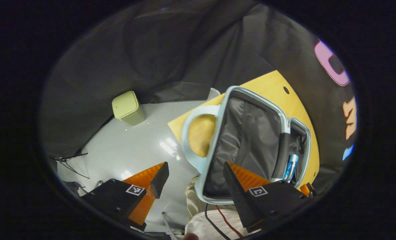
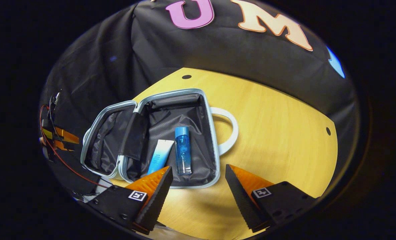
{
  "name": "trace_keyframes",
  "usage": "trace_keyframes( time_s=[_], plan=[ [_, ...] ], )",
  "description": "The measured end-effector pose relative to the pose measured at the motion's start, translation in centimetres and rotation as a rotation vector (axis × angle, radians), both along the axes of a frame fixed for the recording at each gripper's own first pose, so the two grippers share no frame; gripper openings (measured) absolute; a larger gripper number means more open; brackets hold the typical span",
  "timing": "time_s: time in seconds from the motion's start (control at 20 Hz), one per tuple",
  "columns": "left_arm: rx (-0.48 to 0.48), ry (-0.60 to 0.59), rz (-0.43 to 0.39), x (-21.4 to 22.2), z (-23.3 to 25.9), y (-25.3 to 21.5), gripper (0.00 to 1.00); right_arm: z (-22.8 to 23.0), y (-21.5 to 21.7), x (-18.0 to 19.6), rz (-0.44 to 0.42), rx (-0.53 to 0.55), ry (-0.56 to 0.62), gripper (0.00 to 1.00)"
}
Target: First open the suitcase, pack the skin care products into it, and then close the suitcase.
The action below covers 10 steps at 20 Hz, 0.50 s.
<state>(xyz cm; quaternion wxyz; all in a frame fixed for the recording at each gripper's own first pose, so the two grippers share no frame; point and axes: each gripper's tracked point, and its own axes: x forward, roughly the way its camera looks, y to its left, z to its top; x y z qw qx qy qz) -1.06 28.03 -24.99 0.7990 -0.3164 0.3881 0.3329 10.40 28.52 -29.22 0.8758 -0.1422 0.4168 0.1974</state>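
While the suitcase [image 2: 171,110] sits open mid-frame with tube [image 2: 160,155] and bottle [image 2: 183,150] inside, right gripper [image 2: 198,176] and left gripper [image 1: 195,173] both gape wide, empty.

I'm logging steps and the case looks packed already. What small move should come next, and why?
Probably bring the left gripper to the raised lid and start folding it over. The suitcase lies open on the wooden table, with the blue bottle and the white-and-blue tube already inside, and both grippers' jaws are open and hold nothing. The right gripper hovers near the front rim.
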Motion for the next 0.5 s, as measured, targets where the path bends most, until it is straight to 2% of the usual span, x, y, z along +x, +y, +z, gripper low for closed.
trace_keyframes(
  time_s=[0.35, 0.45, 0.5],
  plan=[
    [-0.065, 0.01, 0.014, 1.3, -3.3, 3.5, 0.96, 1.5, -4.3, -1.2, -0.073, -0.037, -0.01, 0.94],
    [-0.088, 0.008, 0.011, 2.0, -4.2, 3.8, 0.96, 1.8, -5.1, -1.3, -0.099, -0.038, -0.012, 0.94],
    [-0.104, 0.005, 0.008, 2.4, -4.6, 3.8, 0.95, 2.0, -5.3, -1.3, -0.11, -0.033, -0.013, 0.99]
  ],
)
